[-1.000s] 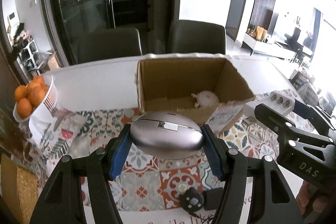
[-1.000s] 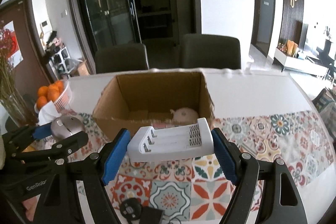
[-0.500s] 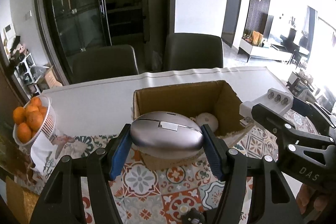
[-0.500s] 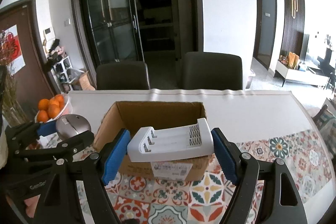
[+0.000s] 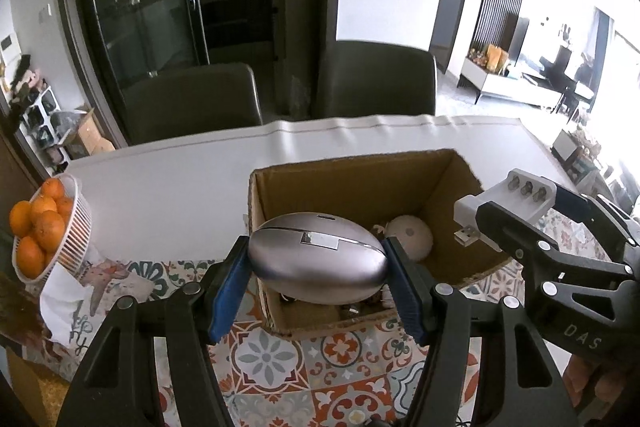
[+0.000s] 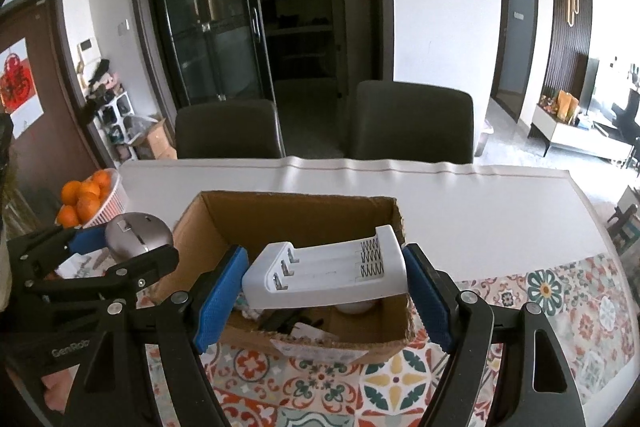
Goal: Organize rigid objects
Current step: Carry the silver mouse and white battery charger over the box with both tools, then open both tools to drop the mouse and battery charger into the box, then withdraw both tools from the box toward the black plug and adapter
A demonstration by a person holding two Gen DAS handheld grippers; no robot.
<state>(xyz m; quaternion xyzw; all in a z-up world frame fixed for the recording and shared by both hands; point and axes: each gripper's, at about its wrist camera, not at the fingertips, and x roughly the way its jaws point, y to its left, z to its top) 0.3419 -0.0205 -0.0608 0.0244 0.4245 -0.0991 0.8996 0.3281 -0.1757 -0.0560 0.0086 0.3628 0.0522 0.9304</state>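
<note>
Surface: white table (image 6: 460, 203), patterned tile cloth (image 6: 560, 291) in front.
Room: two dark chairs (image 6: 412, 123), glass cabinet (image 6: 208, 27) behind.
Box (image 6: 296, 211): on cloth, open.
Left gripper (image 5: 316, 279): clamps mouse (image 5: 316, 257) over box.
Right gripper (image 6: 324, 287): clamps charger (image 6: 324, 273) over box.
Oranges (image 5: 36, 231): basket, left.

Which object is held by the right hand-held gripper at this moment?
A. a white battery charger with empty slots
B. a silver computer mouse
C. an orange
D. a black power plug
A: the right hand-held gripper has its blue pads pressed on both ends of the white battery charger, held over the cardboard box; the silver mouse is in the left hand-held gripper.
</note>
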